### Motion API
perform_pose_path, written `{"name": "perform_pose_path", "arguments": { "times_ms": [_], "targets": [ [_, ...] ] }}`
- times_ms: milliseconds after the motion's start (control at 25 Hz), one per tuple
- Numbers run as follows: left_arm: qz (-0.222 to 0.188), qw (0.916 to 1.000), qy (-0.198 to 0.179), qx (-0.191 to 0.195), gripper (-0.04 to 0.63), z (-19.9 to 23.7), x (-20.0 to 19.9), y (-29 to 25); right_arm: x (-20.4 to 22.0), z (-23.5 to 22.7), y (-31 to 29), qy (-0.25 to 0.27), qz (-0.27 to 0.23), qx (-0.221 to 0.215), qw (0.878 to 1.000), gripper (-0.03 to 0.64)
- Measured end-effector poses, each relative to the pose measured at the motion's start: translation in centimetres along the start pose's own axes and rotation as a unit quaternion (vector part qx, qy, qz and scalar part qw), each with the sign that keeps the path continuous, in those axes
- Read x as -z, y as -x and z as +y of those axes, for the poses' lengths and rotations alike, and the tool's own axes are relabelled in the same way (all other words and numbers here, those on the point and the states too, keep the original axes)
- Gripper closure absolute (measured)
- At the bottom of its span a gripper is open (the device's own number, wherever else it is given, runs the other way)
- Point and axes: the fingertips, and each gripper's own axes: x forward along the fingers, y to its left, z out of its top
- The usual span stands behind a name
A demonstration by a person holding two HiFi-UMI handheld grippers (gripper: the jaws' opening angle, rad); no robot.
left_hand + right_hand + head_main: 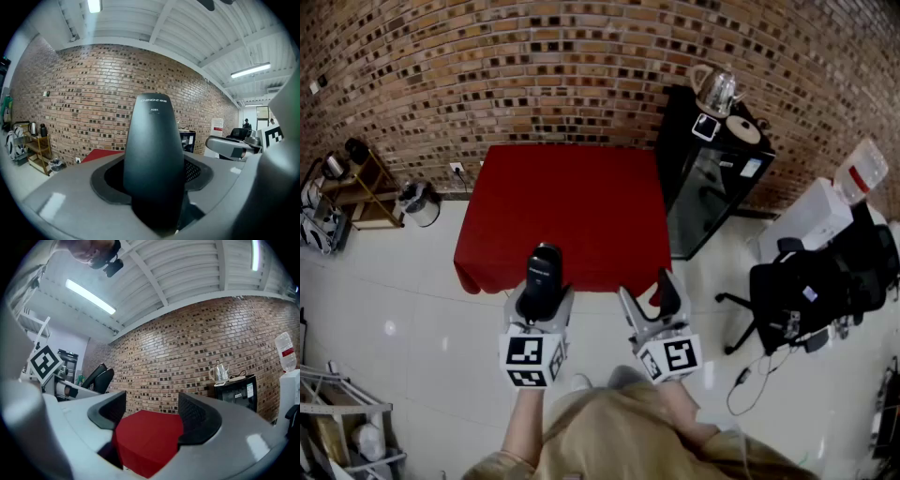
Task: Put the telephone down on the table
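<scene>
A black telephone handset stands upright between the jaws of my left gripper, which is shut on it. In the left gripper view the telephone fills the centre, with the dark pads pressed against its sides. The handset hangs over the near edge of the red table. My right gripper is open and empty, held beside the left one at the table's near right edge. Through its jaws I see the red table ahead.
A black cabinet with a kettle stands right of the table against the brick wall. An office chair is at the far right. A wooden shelf and a pot are at the left. White tiled floor surrounds the table.
</scene>
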Motion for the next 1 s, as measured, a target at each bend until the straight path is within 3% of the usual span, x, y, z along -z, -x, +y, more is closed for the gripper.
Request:
{"name": "perform_pose_path", "arguments": {
  "times_ms": [400, 800, 1000],
  "targets": [
    [0.029, 0.9995, 0.006, 0.013, 0.313, 2.4, 0.8, -5.5, 1.9, -2.6, -6.0, -0.02, 0.012, 0.006, 1.0, 0.284],
    [0.055, 0.9982, 0.005, -0.026, 0.313, 5.8, -1.4, -20.8, 3.8, -12.8, -21.0, -0.022, 0.013, -0.023, 0.999, 0.284],
    [0.086, 0.9952, 0.011, -0.045, 0.313, 6.6, -2.1, -28.1, 5.2, -18.3, -26.2, -0.037, 0.038, -0.034, 0.998, 0.284]
  ]
}}
